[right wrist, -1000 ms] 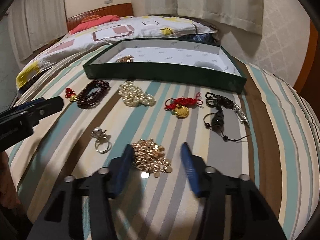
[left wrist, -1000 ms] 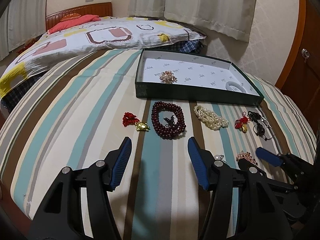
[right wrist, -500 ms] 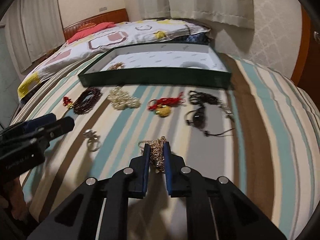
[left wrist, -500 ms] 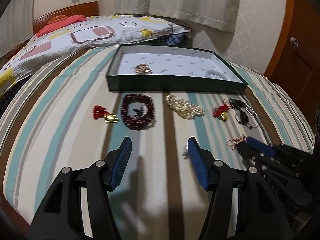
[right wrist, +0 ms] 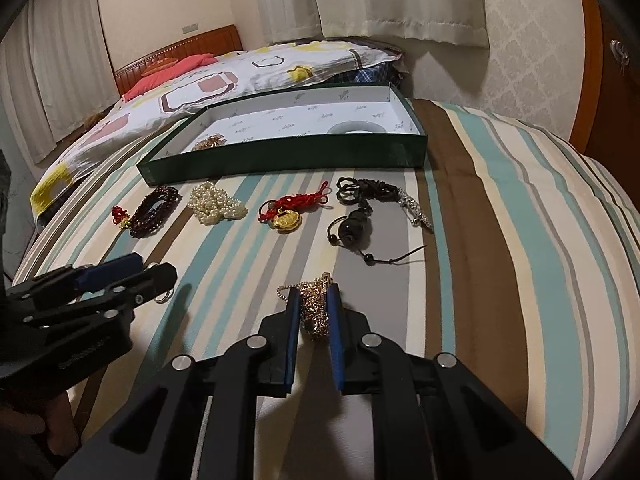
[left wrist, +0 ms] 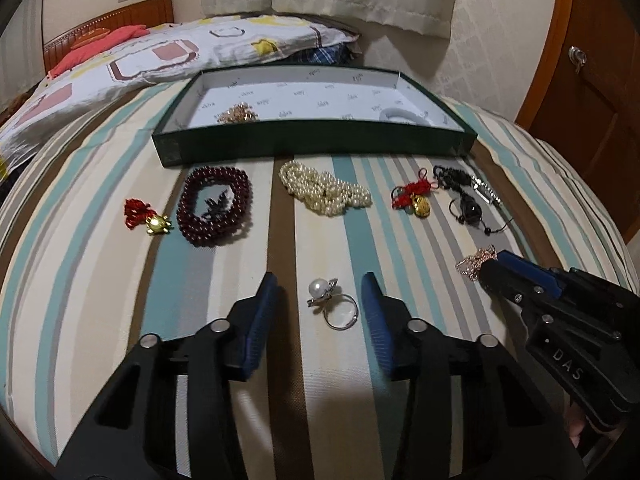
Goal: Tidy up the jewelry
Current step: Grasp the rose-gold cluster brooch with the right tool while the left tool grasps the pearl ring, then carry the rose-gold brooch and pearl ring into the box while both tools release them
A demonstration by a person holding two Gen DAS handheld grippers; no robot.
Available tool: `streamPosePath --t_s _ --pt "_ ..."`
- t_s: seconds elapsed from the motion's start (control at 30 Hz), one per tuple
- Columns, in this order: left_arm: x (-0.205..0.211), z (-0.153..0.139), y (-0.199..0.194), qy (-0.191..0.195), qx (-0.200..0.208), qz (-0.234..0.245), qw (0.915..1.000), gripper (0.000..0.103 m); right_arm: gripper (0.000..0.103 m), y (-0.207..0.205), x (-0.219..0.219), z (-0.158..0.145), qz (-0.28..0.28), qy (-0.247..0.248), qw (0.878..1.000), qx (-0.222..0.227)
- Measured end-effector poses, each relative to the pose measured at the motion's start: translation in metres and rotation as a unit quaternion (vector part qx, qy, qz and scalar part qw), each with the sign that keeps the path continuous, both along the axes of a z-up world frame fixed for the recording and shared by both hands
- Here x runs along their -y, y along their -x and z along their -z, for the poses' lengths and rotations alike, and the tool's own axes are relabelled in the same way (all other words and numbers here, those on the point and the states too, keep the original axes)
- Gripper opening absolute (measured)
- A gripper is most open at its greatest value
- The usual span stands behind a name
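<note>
Gold chain necklace point(right wrist: 316, 312) was clamped by the right gripper point(right wrist: 314, 300), for boxing.
Nearer than the green box point(left wrist: 312, 140), the left gripper point(left wrist: 318, 300) was closing around an ungripped pearl ring point(left wrist: 330, 300).

Dim, warm indoor light fell from overhead; soft shadows lay beneath the tools, and fisheye bending darkened every corner, slight blur throughout.

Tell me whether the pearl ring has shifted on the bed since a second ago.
Cannot tell. The pearl ring now sits between the closing left gripper fingers; its place on the striped bedspread looks unchanged.
</note>
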State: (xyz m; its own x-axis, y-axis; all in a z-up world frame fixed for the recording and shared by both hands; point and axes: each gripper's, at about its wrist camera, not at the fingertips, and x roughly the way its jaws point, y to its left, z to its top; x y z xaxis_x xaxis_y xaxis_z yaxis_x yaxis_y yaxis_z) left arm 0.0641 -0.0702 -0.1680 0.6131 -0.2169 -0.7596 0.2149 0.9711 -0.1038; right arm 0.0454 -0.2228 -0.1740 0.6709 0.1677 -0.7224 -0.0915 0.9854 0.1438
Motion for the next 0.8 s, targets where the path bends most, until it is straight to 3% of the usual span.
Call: streamPosePath --t_s 0.1,0.47,0.8 --pt "0.001 0.001 0.001 -0.003 0.001 0.006 1.0 0.025 0.014 0.0 0.001 0.0 0.0 -0.002 1.0 -0.001" --pt "0.0 -0.001 0.005 -0.001 0.008 0.01 0.9999 0.025 0.014 0.001 -0.001 0.0 -0.003 -0.009 1.0 0.002" --pt "-0.008 -0.024 0.004 0.011 0.034 0.002 0.9994 0.025 0.014 0.004 -0.004 -0.022 -0.009 -0.017 0.999 0.031"
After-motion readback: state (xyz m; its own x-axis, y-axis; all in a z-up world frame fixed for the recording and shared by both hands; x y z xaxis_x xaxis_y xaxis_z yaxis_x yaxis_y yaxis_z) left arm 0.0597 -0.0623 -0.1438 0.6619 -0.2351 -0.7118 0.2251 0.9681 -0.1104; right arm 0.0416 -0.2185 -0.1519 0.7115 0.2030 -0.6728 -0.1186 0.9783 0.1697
